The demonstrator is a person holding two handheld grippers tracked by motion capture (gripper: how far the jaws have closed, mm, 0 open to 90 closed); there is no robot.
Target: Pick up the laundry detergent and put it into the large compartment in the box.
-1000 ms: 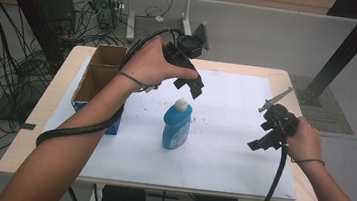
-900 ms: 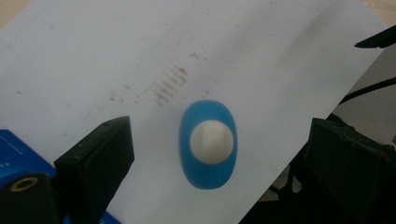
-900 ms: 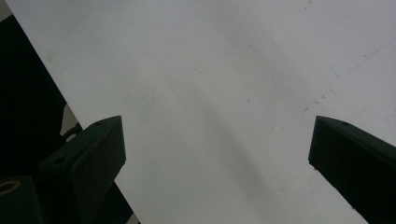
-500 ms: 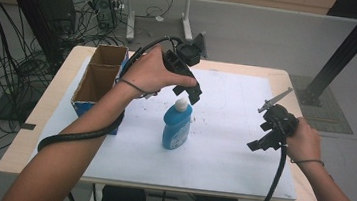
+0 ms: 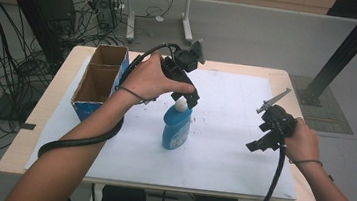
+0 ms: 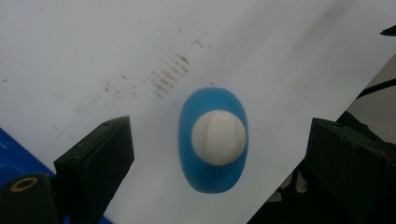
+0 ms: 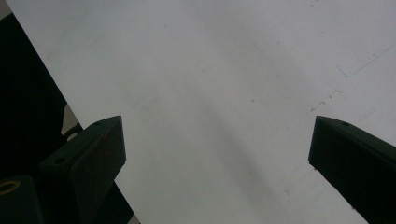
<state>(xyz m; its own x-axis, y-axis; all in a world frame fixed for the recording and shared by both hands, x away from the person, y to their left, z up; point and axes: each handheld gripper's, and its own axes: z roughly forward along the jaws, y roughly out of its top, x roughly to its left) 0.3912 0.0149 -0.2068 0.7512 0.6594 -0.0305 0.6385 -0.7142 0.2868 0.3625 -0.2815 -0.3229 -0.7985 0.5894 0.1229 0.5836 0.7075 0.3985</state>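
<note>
A blue bottle (image 5: 175, 128) with a white cap (image 5: 181, 105) stands upright in the middle of the white sheet (image 5: 226, 151). My left gripper (image 5: 187, 100) hangs straight above it, pointing down, open. In the left gripper view the cap (image 6: 218, 137) and the blue shoulders (image 6: 210, 179) lie between the two black jaws, which stand wide apart and touch nothing; the left gripper (image 6: 219, 156) is centred over them. My right gripper (image 5: 261, 138) hovers low over the sheet at the right, open and empty. In its own view the right gripper (image 7: 217, 154) faces bare white sheet (image 7: 224, 93).
An open cardboard box (image 5: 97, 79) with blue sides stands at the table's left, just behind my left forearm. The wooden table edge (image 5: 298, 93) runs close to the right hand. Cables and table legs lie on the floor beyond.
My left gripper has come down and slightly right, closer over the bottle's cap. The right gripper and the bottle have stayed where they were.
</note>
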